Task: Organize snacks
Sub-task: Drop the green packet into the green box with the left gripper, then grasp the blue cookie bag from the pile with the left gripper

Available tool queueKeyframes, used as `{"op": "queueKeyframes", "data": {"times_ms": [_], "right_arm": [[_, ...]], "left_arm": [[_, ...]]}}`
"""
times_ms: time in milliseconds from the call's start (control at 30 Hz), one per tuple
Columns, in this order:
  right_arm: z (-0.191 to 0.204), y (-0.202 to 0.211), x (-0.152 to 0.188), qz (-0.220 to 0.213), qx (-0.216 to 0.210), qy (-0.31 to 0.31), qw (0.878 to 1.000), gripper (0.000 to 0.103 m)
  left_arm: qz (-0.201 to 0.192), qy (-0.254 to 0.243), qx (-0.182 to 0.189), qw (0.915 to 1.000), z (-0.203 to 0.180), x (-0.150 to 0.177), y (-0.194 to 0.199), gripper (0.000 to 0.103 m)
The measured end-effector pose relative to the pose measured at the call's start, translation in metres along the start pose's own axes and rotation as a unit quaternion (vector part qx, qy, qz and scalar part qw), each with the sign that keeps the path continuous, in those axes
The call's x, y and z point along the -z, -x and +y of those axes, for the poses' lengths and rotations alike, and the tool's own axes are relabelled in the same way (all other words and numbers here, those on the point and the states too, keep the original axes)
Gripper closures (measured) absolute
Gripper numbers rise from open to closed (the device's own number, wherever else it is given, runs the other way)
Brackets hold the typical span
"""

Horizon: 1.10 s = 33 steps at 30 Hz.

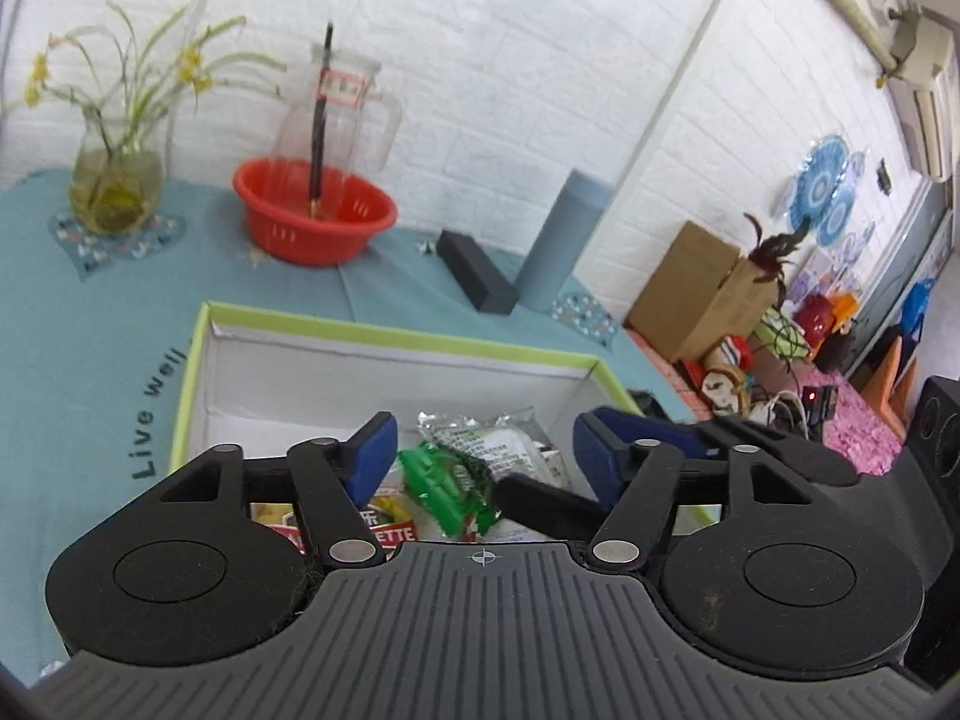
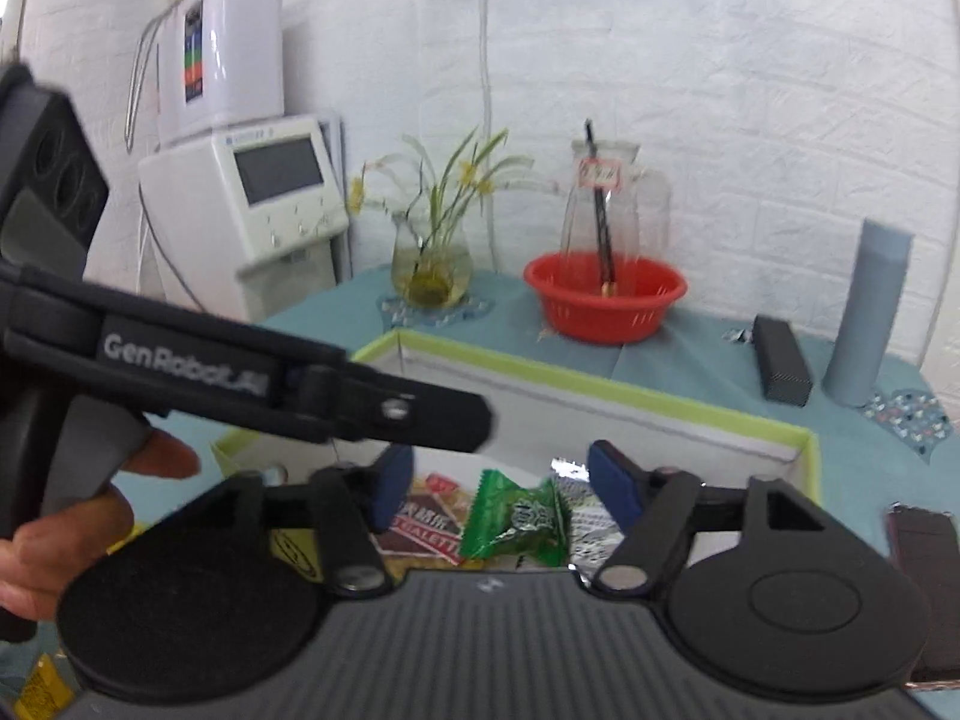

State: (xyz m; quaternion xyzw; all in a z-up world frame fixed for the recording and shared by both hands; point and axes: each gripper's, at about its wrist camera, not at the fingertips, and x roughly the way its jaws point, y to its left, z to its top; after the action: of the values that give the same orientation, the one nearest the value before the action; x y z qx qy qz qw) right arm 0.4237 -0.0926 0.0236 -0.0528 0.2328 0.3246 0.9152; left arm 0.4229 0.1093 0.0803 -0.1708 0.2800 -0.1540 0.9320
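Left wrist view: left tool hangs over the box, blue pads parted, nothing between them.
Right wrist view: right tool stands spread wide above the same box, gripping nothing.
Box: shallow cardboard, white inside, lime-green rim, rectangular, lying on the teal cloth of the tabletop.
Snacks: small crinkled packets heaped at the near end of the box.
Green snack packet: glossy green wrapper with zigzag-cut ends, on top of the heap, below the gap of the right tool; seen too in the left view.
Silver packet: foil with dark print, just beside the green one.
Red-labelled packet: flat, partly hidden behind the tool's linkage.
Behind the box: red plastic basket with slotted walls, clear glass pitcher, glass vase of yellow flowers, matte black oblong case, pale blue cylinder.
Only in the right view: the other tool's black body crossing the frame, a person's fingers on its handle, white appliances against the wall.
Only in the left view: cardboard carton and clutter on the floor.
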Motion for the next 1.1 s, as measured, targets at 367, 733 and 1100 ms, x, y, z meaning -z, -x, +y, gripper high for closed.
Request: {"op": "queueKeyframes", "data": {"times_ms": [367,733,1100], "right_arm": [[0.010,0.175,0.097,-0.011,0.097,-0.003,0.995,0.000],[0.032,0.211,0.199,0.055,0.095,-0.093,0.990,0.000],[0.026,0.181,0.203,0.067,0.101,-0.077,0.990,0.023]], "left_arm": [[0.038,-0.003,0.118,0.9922,-0.077,0.091,0.072,0.033],[0.155,0.001,0.136,0.9786,-0.139,0.187,0.043,0.036],[0.179,-0.071,0.083,0.9777,-0.160,0.207,0.024,0.062]]}}
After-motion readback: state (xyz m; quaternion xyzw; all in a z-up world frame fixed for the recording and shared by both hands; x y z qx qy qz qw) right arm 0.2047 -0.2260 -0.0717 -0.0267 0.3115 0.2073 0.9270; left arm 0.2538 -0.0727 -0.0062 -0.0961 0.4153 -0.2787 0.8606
